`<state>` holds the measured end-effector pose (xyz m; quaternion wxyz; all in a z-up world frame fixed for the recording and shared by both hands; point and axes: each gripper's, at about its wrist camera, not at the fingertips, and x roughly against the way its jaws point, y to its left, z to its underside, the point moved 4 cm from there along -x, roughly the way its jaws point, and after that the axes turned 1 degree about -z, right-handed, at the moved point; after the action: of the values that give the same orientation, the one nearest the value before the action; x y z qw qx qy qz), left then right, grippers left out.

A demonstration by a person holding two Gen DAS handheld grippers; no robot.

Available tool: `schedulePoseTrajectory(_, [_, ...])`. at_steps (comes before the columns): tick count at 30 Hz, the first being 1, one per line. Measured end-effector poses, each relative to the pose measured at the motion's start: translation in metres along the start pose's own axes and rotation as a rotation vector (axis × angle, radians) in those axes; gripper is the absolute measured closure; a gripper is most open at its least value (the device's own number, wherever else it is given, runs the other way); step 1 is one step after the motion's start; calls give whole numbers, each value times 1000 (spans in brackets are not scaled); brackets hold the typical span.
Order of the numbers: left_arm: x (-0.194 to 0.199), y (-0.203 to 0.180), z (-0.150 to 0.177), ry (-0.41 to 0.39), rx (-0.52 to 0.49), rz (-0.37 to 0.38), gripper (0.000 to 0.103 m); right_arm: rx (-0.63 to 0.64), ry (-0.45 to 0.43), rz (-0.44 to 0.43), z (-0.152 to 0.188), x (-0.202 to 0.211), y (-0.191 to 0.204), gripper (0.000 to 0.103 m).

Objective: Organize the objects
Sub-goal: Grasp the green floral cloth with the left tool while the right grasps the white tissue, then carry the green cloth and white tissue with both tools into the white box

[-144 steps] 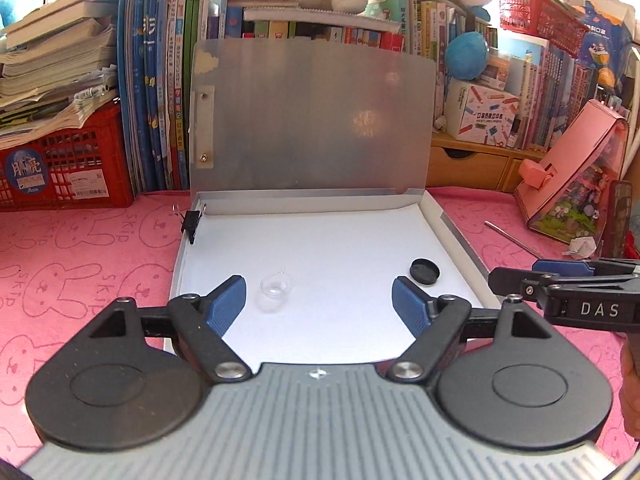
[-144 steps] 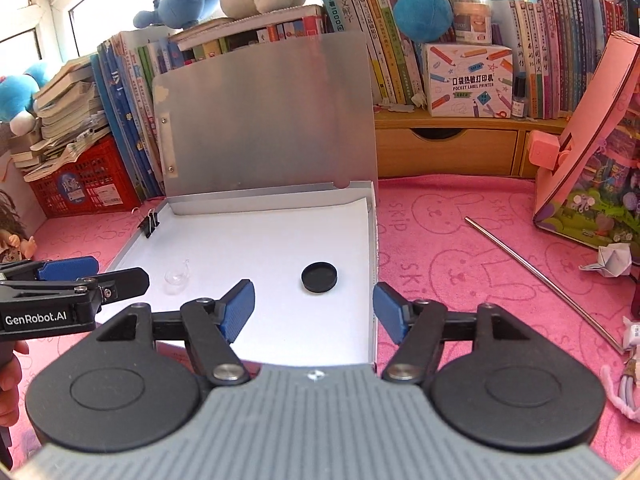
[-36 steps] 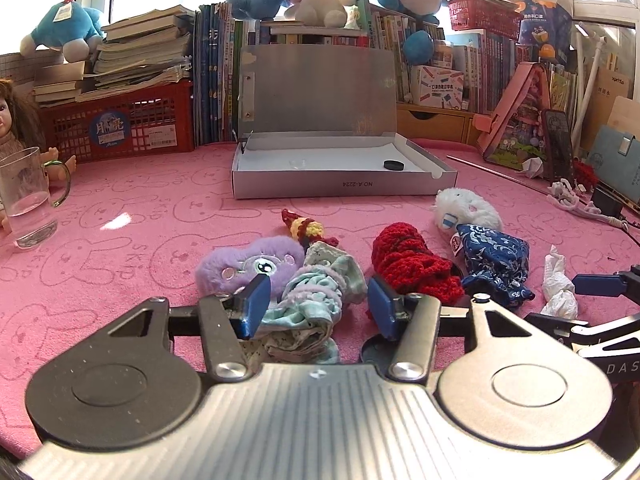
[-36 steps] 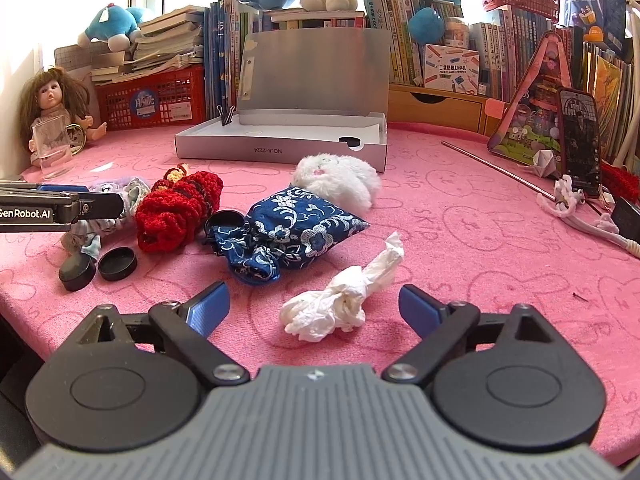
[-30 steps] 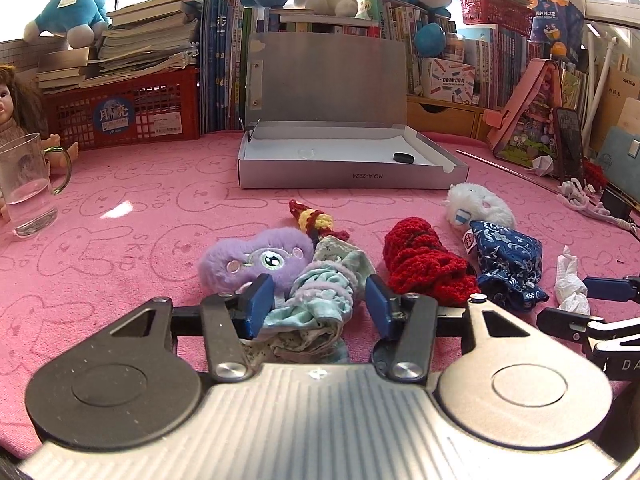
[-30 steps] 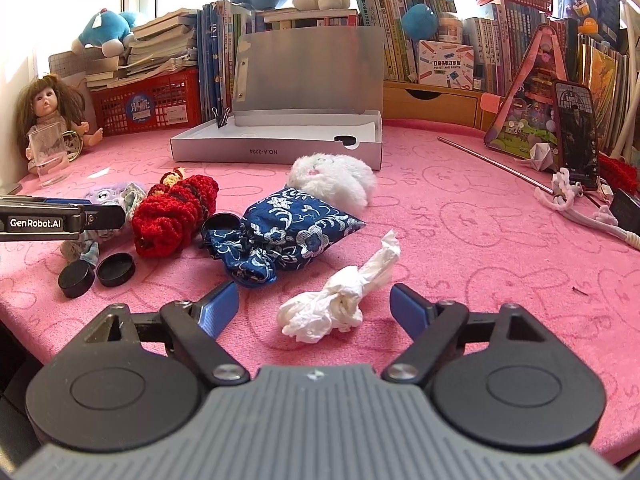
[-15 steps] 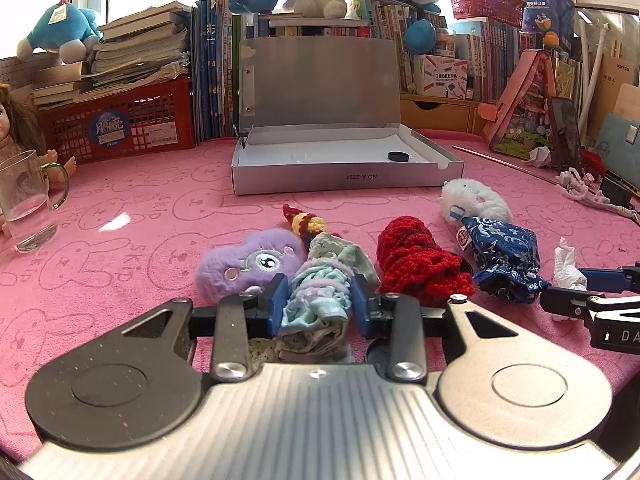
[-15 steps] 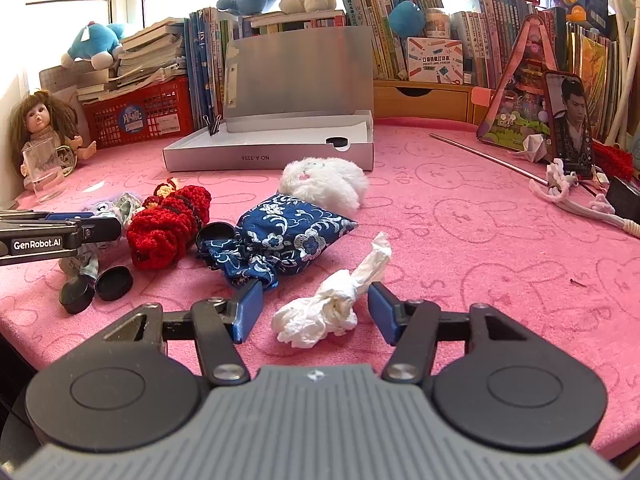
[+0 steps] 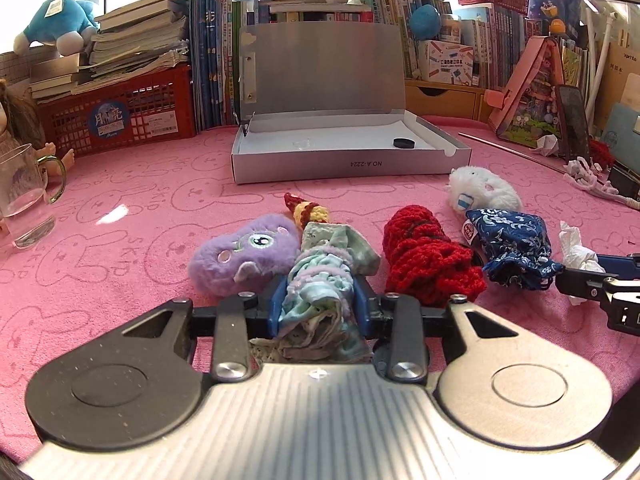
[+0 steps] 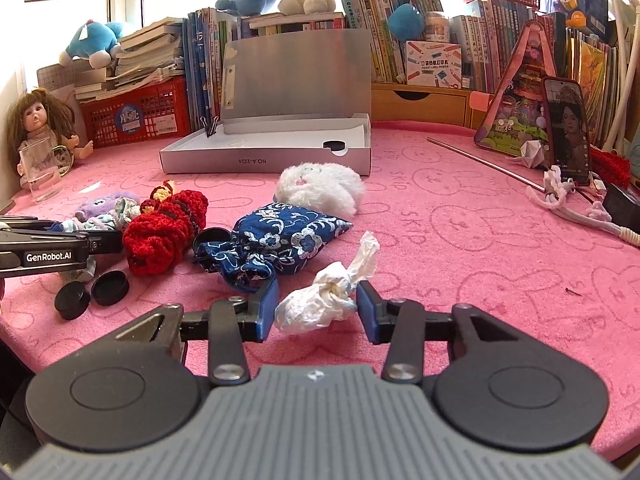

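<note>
**Both grippers on soft items at the near edge**

Pink bunny-print cloth covers the table; books, red crates & plush toys line the far edge.

L gripper: jaws clamped on the pale green/lilac fabric bundle nr the near edge, blue pads pressing both sides. Purple plush touches the bundle on its left; red crochet piece sits just right of it.

R gripper: jaws closing, crumpled white tissue between them; pads at or just off its sides, can't tell if they press. Blue floral pouch lies just beyond, white fluffy toy behind that.

Open grey box w/ raised lid sits mid-table toward the far edge; black cap inside nr its right wall. Two more black caps by the near left edge. Glass mug at the left edge.
</note>
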<state>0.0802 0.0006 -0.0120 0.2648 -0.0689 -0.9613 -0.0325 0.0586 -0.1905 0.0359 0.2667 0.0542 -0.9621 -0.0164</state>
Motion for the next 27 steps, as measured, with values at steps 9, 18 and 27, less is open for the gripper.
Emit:
schedulePoseTrajectory(9, [5, 0, -23, -28, 29, 16, 63, -1, -37, 4, -19, -2, -4, 57])
schedulePoseTrajectory(18, [-7, 6, -57, -41, 56, 25, 63, -10, -55, -12, -49, -16, -6, 58])
schedulePoseTrajectory(27, [-24, 17, -100, -59, 121, 57, 63, -81, -59, -51, -83, -40, -18, 58])
